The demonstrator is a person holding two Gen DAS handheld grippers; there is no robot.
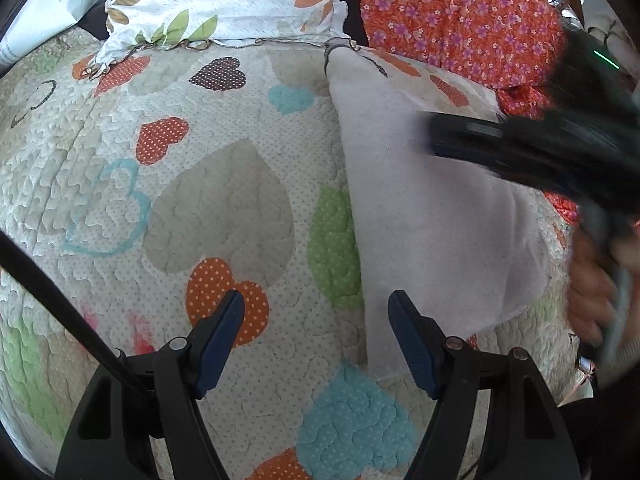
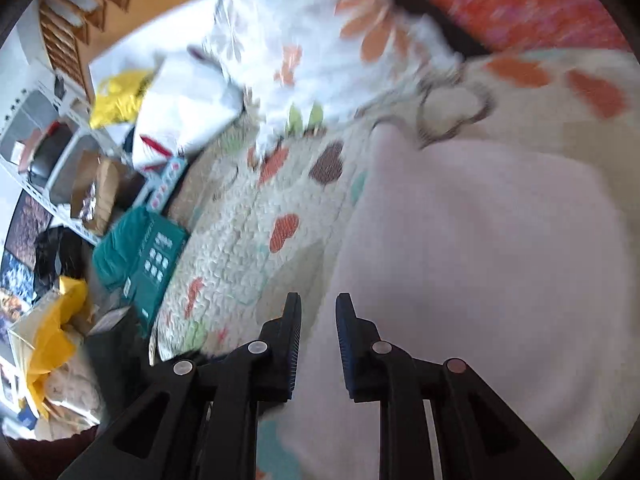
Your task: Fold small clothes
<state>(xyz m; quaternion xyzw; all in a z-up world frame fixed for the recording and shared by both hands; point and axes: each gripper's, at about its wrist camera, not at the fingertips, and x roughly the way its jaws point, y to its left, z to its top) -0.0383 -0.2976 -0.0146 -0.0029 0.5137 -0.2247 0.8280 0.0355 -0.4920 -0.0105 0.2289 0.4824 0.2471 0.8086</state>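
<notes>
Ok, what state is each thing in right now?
Pale cloth: lying flat on the quilt, looks folded, gripped by nothing.
Left tongs: open wide, empty, over the cloth's left edge.
Right tongs: slightly open, nothing between them.
Quilt: spread flat.

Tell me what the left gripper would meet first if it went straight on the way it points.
Probably the heart-patterned quilted bedspread near the left edge of the pale pink folded cloth. The left gripper is open and empty; depth is unclear.
</notes>
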